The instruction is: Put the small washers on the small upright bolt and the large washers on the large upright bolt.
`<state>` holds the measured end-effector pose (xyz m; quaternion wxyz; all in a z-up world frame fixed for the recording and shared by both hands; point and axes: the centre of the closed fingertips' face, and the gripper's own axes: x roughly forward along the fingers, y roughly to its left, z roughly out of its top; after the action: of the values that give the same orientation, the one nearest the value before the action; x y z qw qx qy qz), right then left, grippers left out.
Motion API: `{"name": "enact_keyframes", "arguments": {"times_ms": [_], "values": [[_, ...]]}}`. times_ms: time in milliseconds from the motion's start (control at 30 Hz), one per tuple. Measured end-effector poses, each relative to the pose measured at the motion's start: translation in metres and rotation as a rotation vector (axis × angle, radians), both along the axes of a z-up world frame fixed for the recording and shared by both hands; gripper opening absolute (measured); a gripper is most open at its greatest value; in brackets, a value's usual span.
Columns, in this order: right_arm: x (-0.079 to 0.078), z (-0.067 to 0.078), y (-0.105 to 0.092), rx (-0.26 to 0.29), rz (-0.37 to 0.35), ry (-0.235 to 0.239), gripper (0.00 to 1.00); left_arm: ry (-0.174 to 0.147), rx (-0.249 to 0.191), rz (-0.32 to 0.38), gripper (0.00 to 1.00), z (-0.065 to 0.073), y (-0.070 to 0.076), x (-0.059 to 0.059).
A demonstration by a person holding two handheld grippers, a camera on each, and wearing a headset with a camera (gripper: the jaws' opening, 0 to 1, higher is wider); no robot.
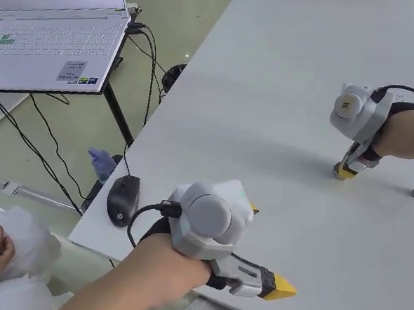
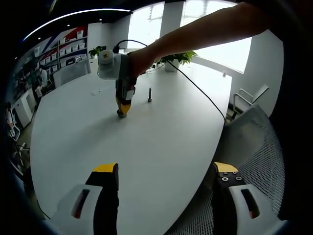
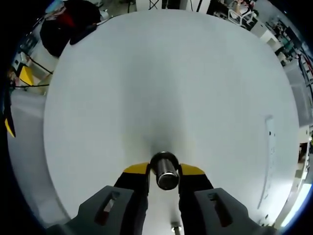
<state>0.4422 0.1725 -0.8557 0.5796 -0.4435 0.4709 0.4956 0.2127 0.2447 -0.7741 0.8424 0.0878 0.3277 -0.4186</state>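
The right tool (image 1: 344,170) clamps a bolt (image 3: 166,175), likely stiff, slick, top-heavy steel best gripped low on its shank, while the left tool (image 2: 165,169) hangs wide open, empty.

Laptop (image 1: 49,39) on stand — mouse (image 1: 122,199) at table (image 1: 273,88) corner.

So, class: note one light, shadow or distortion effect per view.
Head view: soft even light, faint shadow on the table beside the right gripper. Left gripper view: windows blown out white, table edge bowed. Right gripper view: fisheye rounds the table; soft shadow ahead of the gripped bolt.
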Motion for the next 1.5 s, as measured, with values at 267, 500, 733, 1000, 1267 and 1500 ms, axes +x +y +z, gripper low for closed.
{"name": "enact_keyframes", "arguments": {"times_ms": [267, 500, 733, 1000, 1267, 1500], "values": [[-0.001, 0.000, 0.001, 0.001, -0.003, 0.000, 0.24, -0.001, 0.001, 0.002, 0.77, 0.000, 0.001, -0.001], [-0.001, 0.001, 0.003, 0.012, 0.000, 0.000, 0.30, -0.003, 0.002, 0.001, 0.77, 0.002, 0.001, -0.001], [0.003, 0.013, 0.003, 0.054, 0.007, -0.011, 0.34, -0.009, 0.004, -0.002, 0.77, 0.004, 0.000, 0.000], [-0.014, 0.053, -0.002, 0.127, 0.032, -0.046, 0.36, -0.021, 0.001, -0.012, 0.77, 0.009, -0.006, 0.002], [-0.034, 0.085, -0.014, 0.198, 0.014, -0.067, 0.36, -0.027, -0.004, -0.014, 0.77, 0.012, -0.011, 0.003], [-0.054, 0.101, -0.032, 0.216, -0.003, -0.080, 0.37, -0.033, -0.002, -0.010, 0.78, 0.013, -0.009, 0.005]]}}
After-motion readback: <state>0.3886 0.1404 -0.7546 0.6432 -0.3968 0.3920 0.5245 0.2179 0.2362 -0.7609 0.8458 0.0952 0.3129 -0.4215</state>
